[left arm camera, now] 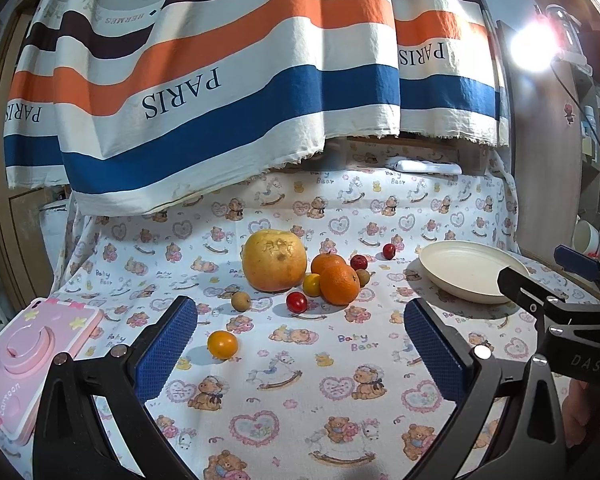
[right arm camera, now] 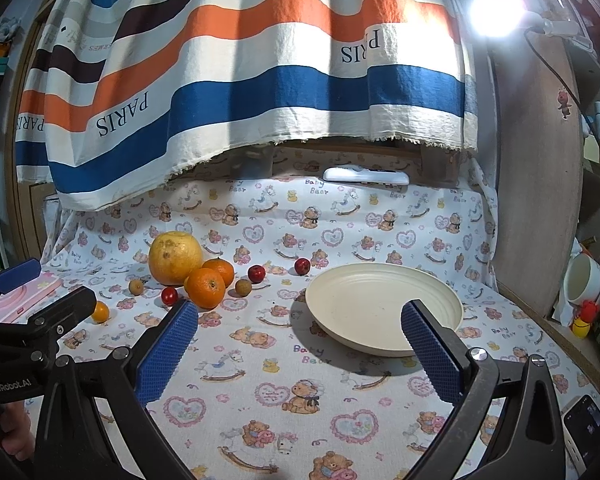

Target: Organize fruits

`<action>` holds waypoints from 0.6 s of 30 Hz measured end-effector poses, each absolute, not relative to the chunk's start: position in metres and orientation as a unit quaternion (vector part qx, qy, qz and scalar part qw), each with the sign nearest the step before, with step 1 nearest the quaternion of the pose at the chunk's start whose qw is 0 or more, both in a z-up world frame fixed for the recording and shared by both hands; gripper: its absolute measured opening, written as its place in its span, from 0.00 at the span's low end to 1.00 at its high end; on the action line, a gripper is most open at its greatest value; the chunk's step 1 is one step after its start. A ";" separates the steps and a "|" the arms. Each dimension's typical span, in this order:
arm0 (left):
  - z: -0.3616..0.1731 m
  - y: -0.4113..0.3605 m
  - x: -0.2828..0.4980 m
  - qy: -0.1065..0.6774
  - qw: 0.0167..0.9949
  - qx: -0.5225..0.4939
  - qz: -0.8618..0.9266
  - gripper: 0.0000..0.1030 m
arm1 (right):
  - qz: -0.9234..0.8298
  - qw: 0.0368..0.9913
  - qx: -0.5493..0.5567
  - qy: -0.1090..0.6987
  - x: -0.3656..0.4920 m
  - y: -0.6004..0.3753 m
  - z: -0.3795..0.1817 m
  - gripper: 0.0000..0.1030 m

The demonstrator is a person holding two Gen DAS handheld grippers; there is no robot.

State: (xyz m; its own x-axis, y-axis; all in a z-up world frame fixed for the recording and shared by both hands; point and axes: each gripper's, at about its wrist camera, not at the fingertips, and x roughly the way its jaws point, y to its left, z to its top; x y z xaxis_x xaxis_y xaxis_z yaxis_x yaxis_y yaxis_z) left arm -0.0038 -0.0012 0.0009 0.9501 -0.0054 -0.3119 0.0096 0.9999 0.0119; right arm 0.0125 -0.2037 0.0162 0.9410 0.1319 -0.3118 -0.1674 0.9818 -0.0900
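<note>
A large yellow pomelo point(left arm camera: 274, 261) point(right arm camera: 175, 257) stands on the bear-print cloth. Two oranges point(left arm camera: 339, 283) point(right arm camera: 205, 288) lie beside it, with several small red, yellow and brown fruits around them. A small yellow-orange fruit point(left arm camera: 222, 344) point(right arm camera: 100, 312) lies apart, nearest the left gripper. An empty cream plate point(left arm camera: 474, 276) point(right arm camera: 384, 308) sits to the right. My left gripper point(left arm camera: 300, 344) is open and empty, short of the fruits. My right gripper point(right arm camera: 300, 344) is open and empty, its right finger in front of the plate.
A pink toy case point(left arm camera: 32, 360) lies at the left edge. A striped curtain point(left arm camera: 236, 80) hangs over the back. A white remote point(right arm camera: 366, 176) lies at the back. A cup point(right arm camera: 582, 280) and shelves stand right. A bright lamp point(right arm camera: 498, 10) glares.
</note>
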 end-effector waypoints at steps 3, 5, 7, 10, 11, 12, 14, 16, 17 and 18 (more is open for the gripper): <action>0.001 -0.001 -0.005 0.157 0.988 0.006 -0.004 1.00 | 0.076 0.983 -0.058 0.154 0.013 -0.206 0.016 0.99; 0.001 -0.002 -0.004 0.157 0.988 0.007 -0.003 1.00 | 0.076 0.983 -0.058 0.154 0.012 -0.206 0.016 0.99; 0.001 -0.001 -0.004 0.158 0.987 0.007 -0.003 1.00 | 0.076 0.983 -0.058 0.154 0.012 -0.206 0.016 0.99; 0.001 -0.001 -0.004 0.158 0.987 0.008 -0.003 1.00 | 0.075 0.983 -0.058 0.154 0.013 -0.206 0.016 0.99; 0.001 0.000 -0.005 0.157 0.988 0.008 -0.004 1.00 | 0.075 0.983 -0.058 0.154 0.013 -0.206 0.016 0.99; 0.001 0.000 -0.006 0.156 0.988 0.009 -0.003 1.00 | 0.075 0.983 -0.058 0.154 0.013 -0.206 0.016 0.99; 0.001 0.000 -0.006 0.155 0.988 0.009 -0.003 1.00 | 0.075 0.983 -0.058 0.154 0.013 -0.206 0.017 0.99; 0.001 0.000 -0.006 0.157 0.988 0.007 -0.006 1.00 | 0.076 0.983 -0.058 0.154 0.013 -0.206 0.017 0.99; 0.002 0.001 -0.006 0.157 0.988 0.007 -0.006 1.00 | 0.075 0.983 -0.058 0.154 0.013 -0.206 0.017 0.99; 0.002 0.001 -0.006 0.157 0.988 0.007 -0.005 1.00 | 0.075 0.983 -0.058 0.154 0.013 -0.206 0.017 0.99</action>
State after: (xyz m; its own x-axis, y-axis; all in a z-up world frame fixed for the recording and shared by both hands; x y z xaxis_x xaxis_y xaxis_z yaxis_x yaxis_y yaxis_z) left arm -0.0065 0.0009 0.0018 0.9508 -0.0082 -0.3098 0.0124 0.9999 0.0118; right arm 0.0126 -0.2060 0.0166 0.9411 0.1306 -0.3120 -0.1662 0.9820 -0.0903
